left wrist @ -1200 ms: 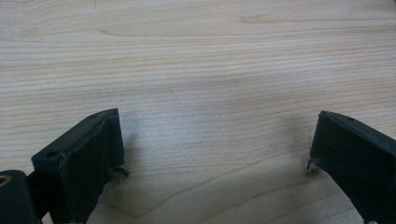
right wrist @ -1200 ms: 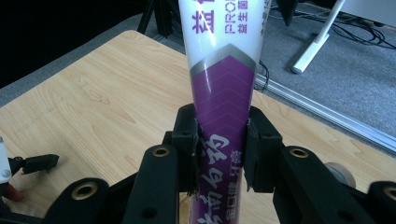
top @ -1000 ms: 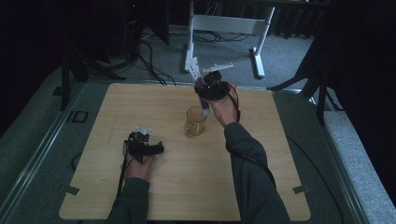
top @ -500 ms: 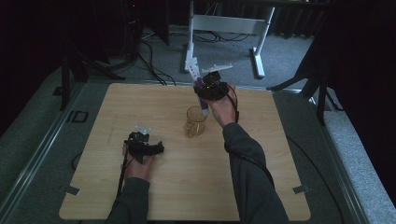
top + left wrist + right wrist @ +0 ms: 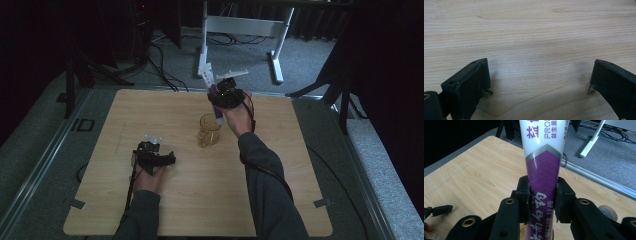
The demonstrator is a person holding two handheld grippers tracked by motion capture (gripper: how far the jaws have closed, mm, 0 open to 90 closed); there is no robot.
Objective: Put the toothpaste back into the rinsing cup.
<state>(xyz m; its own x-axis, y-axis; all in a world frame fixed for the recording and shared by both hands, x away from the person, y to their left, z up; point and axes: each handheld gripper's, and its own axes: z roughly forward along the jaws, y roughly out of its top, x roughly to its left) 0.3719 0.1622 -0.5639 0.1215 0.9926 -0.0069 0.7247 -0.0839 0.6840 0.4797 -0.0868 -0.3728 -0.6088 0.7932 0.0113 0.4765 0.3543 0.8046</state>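
- right gripper [image 5: 541, 195] pinches purple-and-white tube [image 5: 543, 157], held above glass cup [image 5: 208, 131] at table [image 5: 300, 165] centre; tube's lower end at cup rim.
- left gripper [image 5: 152, 156] spread wide, nothing between jaws, resting on wood near front left.
- Risk: smooth tapered tube may slip in the pinch; cup looks light, so a sideways nudge could tip it.
- Right gripper view shows grip and tube print; high view shows cup under tube.

Counts: one wooden table [image 5: 280, 200], centre of frame. One clear glass cup [image 5: 208, 131], mid-frame. One purple-and-white tube [image 5: 543, 167], upper centre. Two grippers: left gripper [image 5: 153, 146] lower left, right gripper [image 5: 218, 97] upper centre. One white stand [image 5: 240, 25], top.
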